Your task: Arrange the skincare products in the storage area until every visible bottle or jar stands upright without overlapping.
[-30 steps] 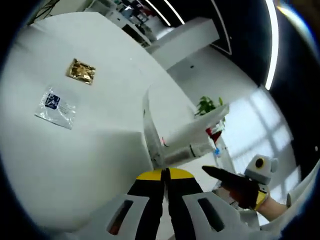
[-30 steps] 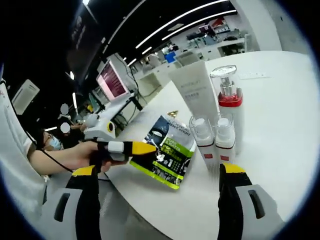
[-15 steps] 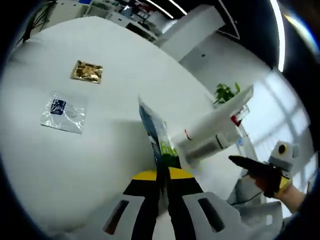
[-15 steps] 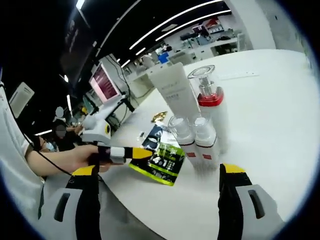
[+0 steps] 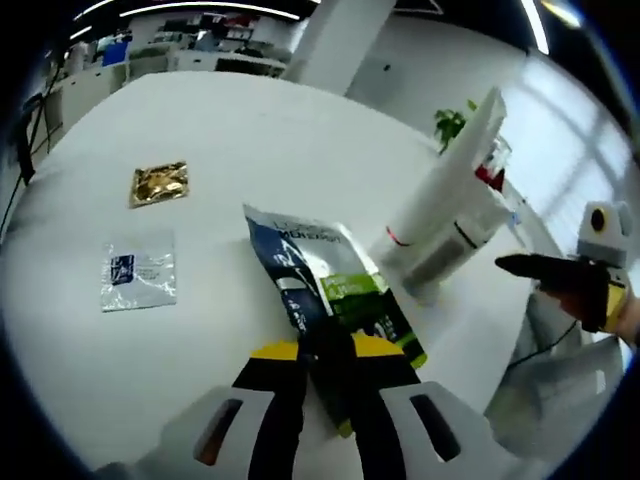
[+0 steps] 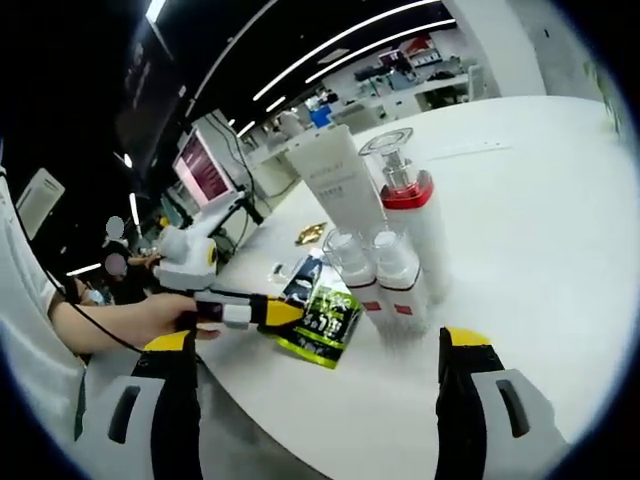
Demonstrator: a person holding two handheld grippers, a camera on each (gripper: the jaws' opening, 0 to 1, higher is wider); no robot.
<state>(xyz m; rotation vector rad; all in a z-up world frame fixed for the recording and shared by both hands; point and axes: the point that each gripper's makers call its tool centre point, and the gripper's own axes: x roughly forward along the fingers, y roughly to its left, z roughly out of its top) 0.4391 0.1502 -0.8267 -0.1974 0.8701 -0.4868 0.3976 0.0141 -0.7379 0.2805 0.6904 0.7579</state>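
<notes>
Left hand-held gripper (image 5: 325, 358) clamps green sachet (image 5: 335, 300), flat on table (image 5: 230, 150).

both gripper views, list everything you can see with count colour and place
table: 1, white, under everything
blue-green pouch: 1, flat on the table, clamped in the left hand-held gripper
white tube: 1, upright, behind the bottles
pump bottle: 1, white with red collar, beside the tube
small bottles: 2, white with clear caps, in front
gold sachet: 1, far side of the table
clear sachet: 1, blue label, near the gold sachet
left hand-held gripper: shut
right hand-held gripper: open
</notes>
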